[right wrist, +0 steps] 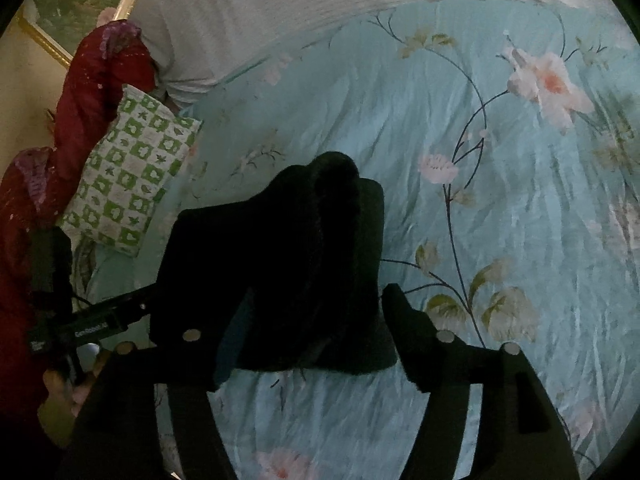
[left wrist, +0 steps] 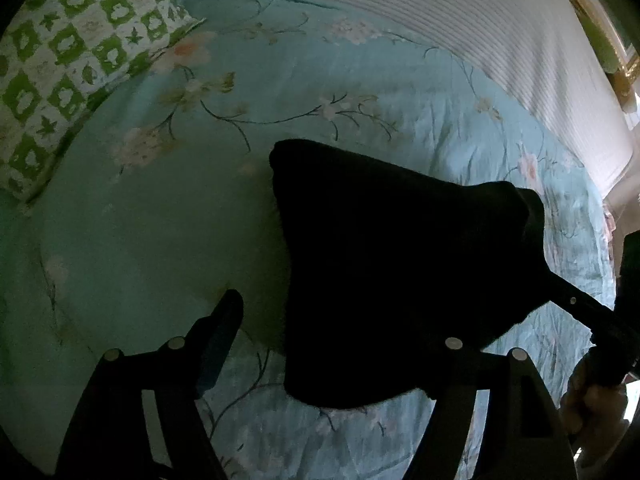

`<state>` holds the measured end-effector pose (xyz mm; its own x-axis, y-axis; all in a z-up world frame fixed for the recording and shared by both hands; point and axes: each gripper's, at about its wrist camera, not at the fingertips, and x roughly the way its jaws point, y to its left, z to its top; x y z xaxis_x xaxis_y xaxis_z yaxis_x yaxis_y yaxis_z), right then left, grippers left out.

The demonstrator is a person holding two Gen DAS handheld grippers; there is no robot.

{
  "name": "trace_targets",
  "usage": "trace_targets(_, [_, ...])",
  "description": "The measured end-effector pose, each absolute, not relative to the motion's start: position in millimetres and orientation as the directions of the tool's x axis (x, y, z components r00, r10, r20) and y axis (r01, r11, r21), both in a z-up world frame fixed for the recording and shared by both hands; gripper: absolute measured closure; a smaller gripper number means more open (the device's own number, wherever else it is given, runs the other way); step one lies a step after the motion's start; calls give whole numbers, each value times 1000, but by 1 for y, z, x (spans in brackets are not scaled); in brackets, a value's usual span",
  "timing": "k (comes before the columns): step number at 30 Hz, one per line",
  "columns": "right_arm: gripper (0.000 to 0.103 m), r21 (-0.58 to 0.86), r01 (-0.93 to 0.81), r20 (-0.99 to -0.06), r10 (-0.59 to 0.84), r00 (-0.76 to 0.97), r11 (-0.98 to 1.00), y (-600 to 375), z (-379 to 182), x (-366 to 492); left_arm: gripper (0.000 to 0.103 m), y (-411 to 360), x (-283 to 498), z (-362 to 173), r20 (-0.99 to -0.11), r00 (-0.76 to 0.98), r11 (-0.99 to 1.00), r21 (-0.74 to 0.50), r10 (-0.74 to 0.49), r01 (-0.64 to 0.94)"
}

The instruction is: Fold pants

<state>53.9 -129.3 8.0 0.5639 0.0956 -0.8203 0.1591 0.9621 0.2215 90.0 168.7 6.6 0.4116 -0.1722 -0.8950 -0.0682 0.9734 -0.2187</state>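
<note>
The black pants (left wrist: 400, 272) lie as a folded bundle on the light blue flowered bedspread (left wrist: 160, 220). My left gripper (left wrist: 340, 332) is open around the bundle's near edge. Its left finger (left wrist: 224, 320) stands clear of the cloth, and its right finger is lost in the dark fabric. In the right wrist view the pants (right wrist: 280, 248) sit between the jaws of my right gripper (right wrist: 316, 312), which is open. Its right finger (right wrist: 396, 304) is just beside the bundle's edge. My right gripper (left wrist: 576, 304) also shows in the left wrist view, at the bundle's right side.
A green-and-white checked pillow (left wrist: 60, 60) lies at the bed's far left. White ribbed bedding (left wrist: 480, 32) runs along the back. Red cloth (right wrist: 92, 92) and a gold-framed picture (right wrist: 60, 12) are beyond the pillow (right wrist: 128, 176). A hand (right wrist: 60, 400) holds the left gripper (right wrist: 100, 320).
</note>
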Motion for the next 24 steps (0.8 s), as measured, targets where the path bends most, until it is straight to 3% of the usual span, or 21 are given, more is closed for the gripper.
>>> trace_targets(10, [24,168,110,-802,71,593,980,-105,20,34,25,164,57,18,-887,452,987,-144,-95,-75])
trace_targets(24, [15,-58,-36,-782,-23,623,998,-54,16,6,23,152,25,33,-849,528,997,-34,6,-66])
